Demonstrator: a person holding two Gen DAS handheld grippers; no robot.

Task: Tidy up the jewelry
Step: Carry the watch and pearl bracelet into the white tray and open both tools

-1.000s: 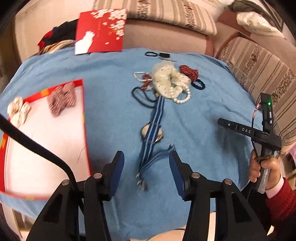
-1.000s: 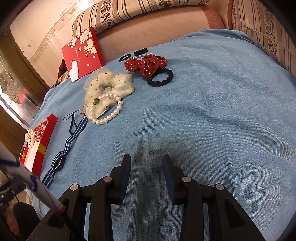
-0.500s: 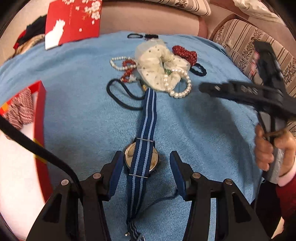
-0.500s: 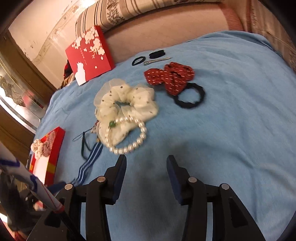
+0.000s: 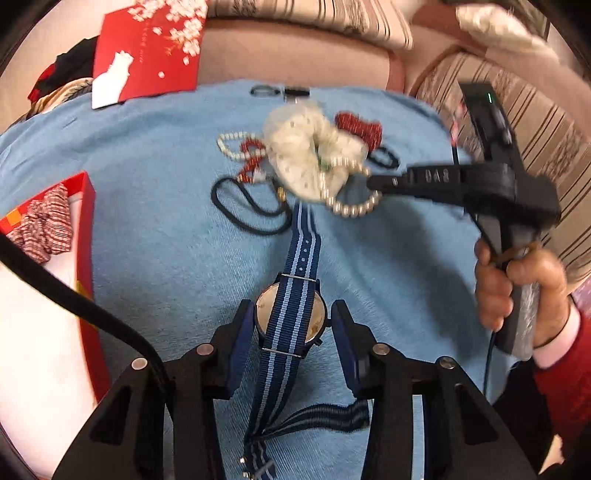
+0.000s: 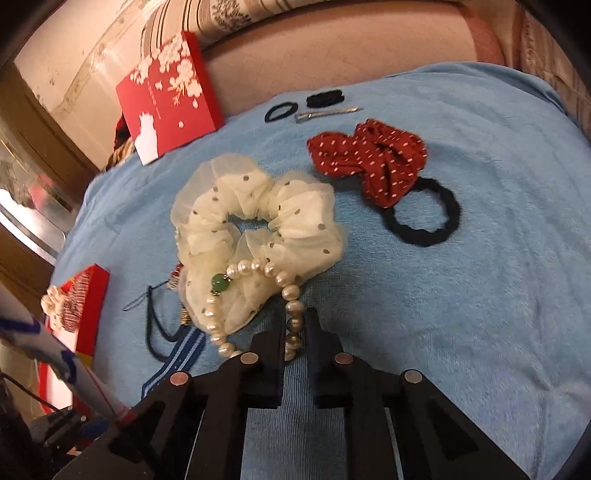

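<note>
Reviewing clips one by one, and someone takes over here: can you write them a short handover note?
Right gripper: jaws have just closed, shut on the pearl bracelet, which still lies partly on the cream scrunchie.
Left gripper: jaws have just narrowed around the watch; contact unclear.
Done: a red-and-white scrunchie is in the red box.
Left: bracelet, watch, red bow and black hair ties remain on the blue cloth.

A blue cloth (image 5: 147,221) covers the work surface. Just behind the cloth runs a pinkish sofa seat (image 6: 351,55) with striped cushions (image 5: 314,18) above it. Left of the cloth stands dark wooden furniture (image 6: 37,129) before a cream wall.
</note>
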